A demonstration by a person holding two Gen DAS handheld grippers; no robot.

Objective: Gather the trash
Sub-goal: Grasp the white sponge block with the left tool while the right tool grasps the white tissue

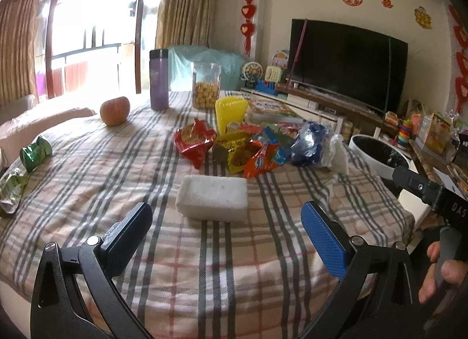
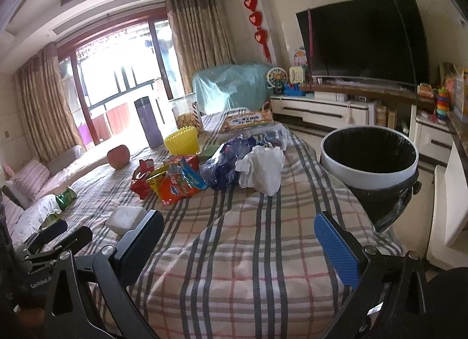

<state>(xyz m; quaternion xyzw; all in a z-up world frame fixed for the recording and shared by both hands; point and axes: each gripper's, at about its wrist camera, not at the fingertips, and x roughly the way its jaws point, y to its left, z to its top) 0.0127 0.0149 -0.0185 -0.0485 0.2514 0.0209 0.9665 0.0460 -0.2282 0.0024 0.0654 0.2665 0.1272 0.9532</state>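
Note:
A heap of snack wrappers (image 1: pixel 234 146) (image 2: pixel 172 181) lies mid-table beside a blue plastic bag (image 1: pixel 310 146) (image 2: pixel 225 160) and a white plastic bag (image 1: pixel 339 154) (image 2: pixel 261 169). A white foam block (image 1: pixel 213 197) (image 2: pixel 125 217) rests just ahead of my left gripper (image 1: pixel 225 222), which is open and holds nothing. Green wrappers (image 1: pixel 32 153) (image 2: pixel 64 197) lie at the table's left edge. My right gripper (image 2: pixel 239 227) is open and bare over the checked tablecloth (image 2: pixel 234 251). The white bin (image 2: pixel 370 157) (image 1: pixel 377 154) with a black liner stands off the table's right side.
An apple (image 1: pixel 115 111), a purple flask (image 1: pixel 159 78), a jar of snacks (image 1: pixel 205 84), a yellow cup (image 1: pixel 231 111) and a picture book (image 1: pixel 272 109) stand at the back. A TV (image 1: pixel 348 67) and a low cabinet sit to the right. A hand (image 1: pixel 435 274) grips the other tool.

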